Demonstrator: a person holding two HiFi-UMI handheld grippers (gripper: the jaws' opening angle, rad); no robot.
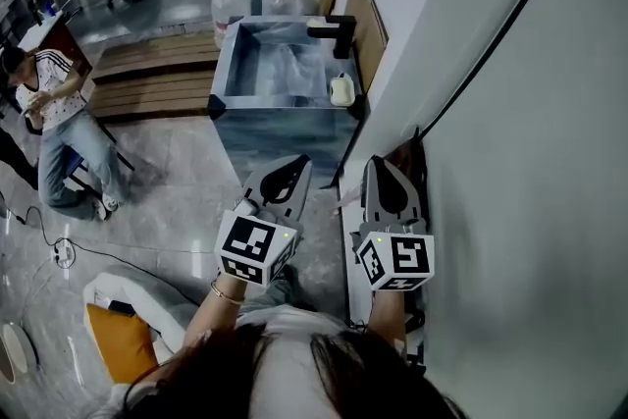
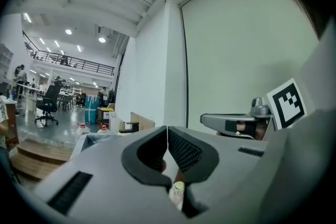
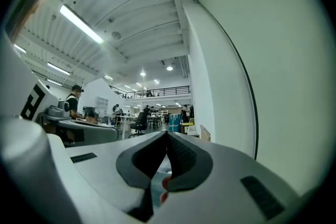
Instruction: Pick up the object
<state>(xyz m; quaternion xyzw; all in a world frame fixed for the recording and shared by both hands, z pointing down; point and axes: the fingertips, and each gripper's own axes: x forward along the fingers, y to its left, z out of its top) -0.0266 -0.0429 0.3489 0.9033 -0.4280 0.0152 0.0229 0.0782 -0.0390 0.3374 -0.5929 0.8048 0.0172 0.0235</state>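
Object: small, rounded, cream-coloured, lying on the right rim of the grey basin, near the black tap. Left gripper and right gripper hang short of the basin, jaws closed tip to tip on nothing. Only the head view shows the object plainly; the gripper views confirm jaw contact.
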